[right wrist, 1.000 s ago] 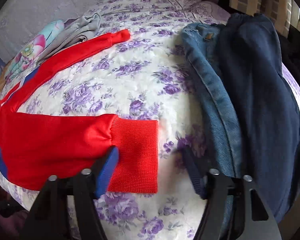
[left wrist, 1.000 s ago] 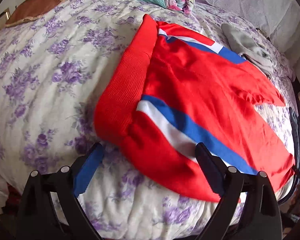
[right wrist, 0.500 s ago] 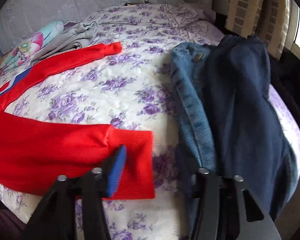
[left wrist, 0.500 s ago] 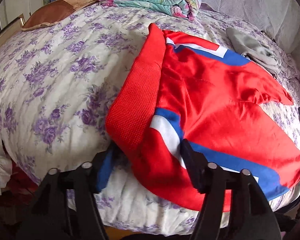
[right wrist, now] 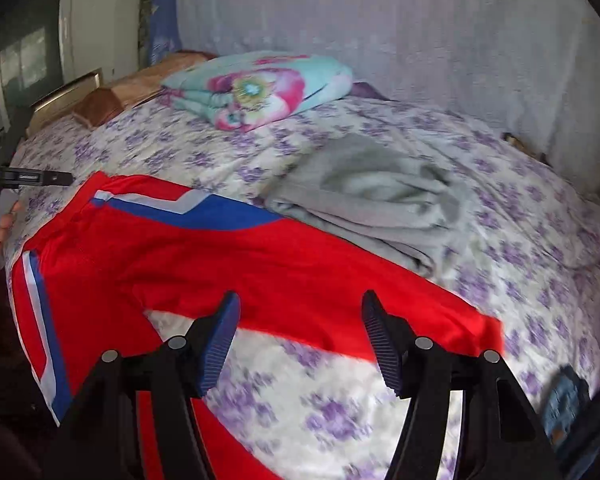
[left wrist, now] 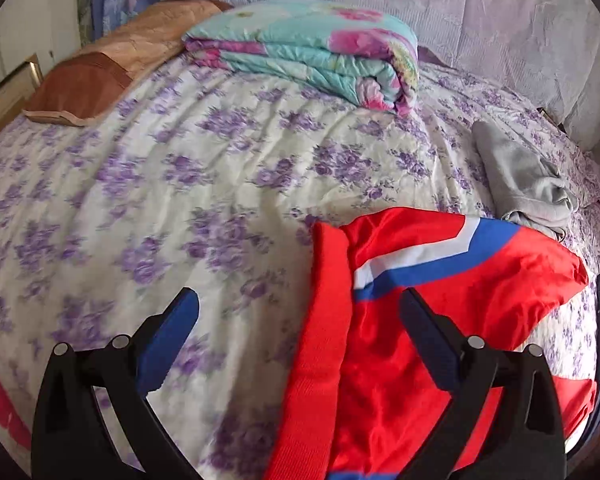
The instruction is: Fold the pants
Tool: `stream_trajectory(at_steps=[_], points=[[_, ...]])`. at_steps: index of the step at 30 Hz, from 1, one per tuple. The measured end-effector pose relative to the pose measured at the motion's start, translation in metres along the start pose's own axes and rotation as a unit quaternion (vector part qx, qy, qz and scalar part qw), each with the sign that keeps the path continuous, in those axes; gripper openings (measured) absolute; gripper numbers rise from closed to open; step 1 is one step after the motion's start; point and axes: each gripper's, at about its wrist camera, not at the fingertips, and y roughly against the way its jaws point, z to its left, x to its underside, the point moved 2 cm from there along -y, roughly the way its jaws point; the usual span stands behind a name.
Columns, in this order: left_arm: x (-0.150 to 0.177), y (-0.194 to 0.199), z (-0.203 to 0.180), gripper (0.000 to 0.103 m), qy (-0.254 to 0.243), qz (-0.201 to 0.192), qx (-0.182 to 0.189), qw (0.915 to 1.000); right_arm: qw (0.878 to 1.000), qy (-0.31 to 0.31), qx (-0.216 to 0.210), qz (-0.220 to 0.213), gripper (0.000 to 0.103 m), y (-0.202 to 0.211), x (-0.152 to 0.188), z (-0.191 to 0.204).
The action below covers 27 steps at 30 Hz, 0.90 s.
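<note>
Between spread tools, red pants (left wrist: 440,320)

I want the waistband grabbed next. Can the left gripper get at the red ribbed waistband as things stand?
Probably yes: the left gripper is open, the waistband lies between its fingers, and nothing covers it.

The bed (left wrist: 188,184) has a white cover with purple flowers. On it lie the red pants (right wrist: 220,264) at the near edge, a grey garment (right wrist: 376,196) beside them, a folded floral blanket (left wrist: 312,52) and a brown pillow (left wrist: 100,76) at the far edge.
</note>
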Motion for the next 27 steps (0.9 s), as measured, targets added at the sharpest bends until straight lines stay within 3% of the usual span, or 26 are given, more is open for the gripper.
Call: stream_trajectory(at_steps=[2,6,7,8,9,10,11,14,16,20,24,25,26,27], points=[[-0.012,-0.036,-0.007,0.098,-0.001,0.028,-0.025,0.9993,0.999,0.042,-0.019,0.026,0.064,-0.042,-0.031,0.02],[-0.019,-0.078,-0.015,0.097,0.013,0.072,-0.023,0.997,0.993,0.094,-0.03,0.065,0.064,-0.114,-0.07,0.043],[-0.016,-0.083,-0.017,0.091,0.012,0.073,-0.023,0.997,0.992,0.093,-0.033,0.076,0.064,-0.131,-0.077,0.043],[-0.014,-0.085,-0.021,0.076,0.008,0.07,-0.024,0.9973,0.991,0.094,-0.041,0.088,0.064,-0.146,-0.078,0.049],[-0.013,-0.085,-0.024,0.07,0.004,0.065,-0.017,0.9977,0.989,0.105,-0.038,0.1,0.062,-0.16,-0.079,0.054],[-0.012,-0.082,-0.026,0.058,0.005,0.057,-0.008,0.9983,0.985,0.121,-0.024,0.121,0.052,-0.174,-0.075,0.058],[-0.011,-0.078,-0.027,0.045,0.008,0.05,0.002,0.9987,0.979,0.132,-0.017,0.153,0.009,-0.19,-0.069,0.061],[-0.016,-0.06,-0.028,0.029,0.004,0.033,0.014,0.9993,0.983,0.119,-0.028,0.137,0.006,-0.176,-0.072,0.057],[-0.021,-0.042,-0.027,0.026,0.002,0.018,0.037,0.9991,0.987,0.116,-0.037,0.105,0.006,-0.142,-0.076,0.051],[-0.017,0.005,-0.031,0.026,-0.015,-0.012,0.063,0.9978,0.991,0.123,-0.049,0.025,0.006,-0.05,-0.064,0.056],[0.015,0.059,-0.036,0.032,-0.039,-0.039,0.084,0.995,0.984,0.164,-0.051,-0.038,0.006,0.045,-0.008,0.087],[0.028,0.07,-0.034,0.041,-0.039,-0.042,0.085,0.9948,0.982,0.172,-0.059,-0.047,0.006,0.062,0.009,0.096],[0.043,0.08,-0.031,0.063,-0.037,-0.041,0.084,0.9949,0.981,0.174,-0.068,-0.056,0.006,0.077,0.03,0.106],[0.056,0.087,-0.027,0.074,-0.031,-0.04,0.087,0.995,0.981,0.167,-0.082,-0.058,0.006,0.085,0.048,0.113]])
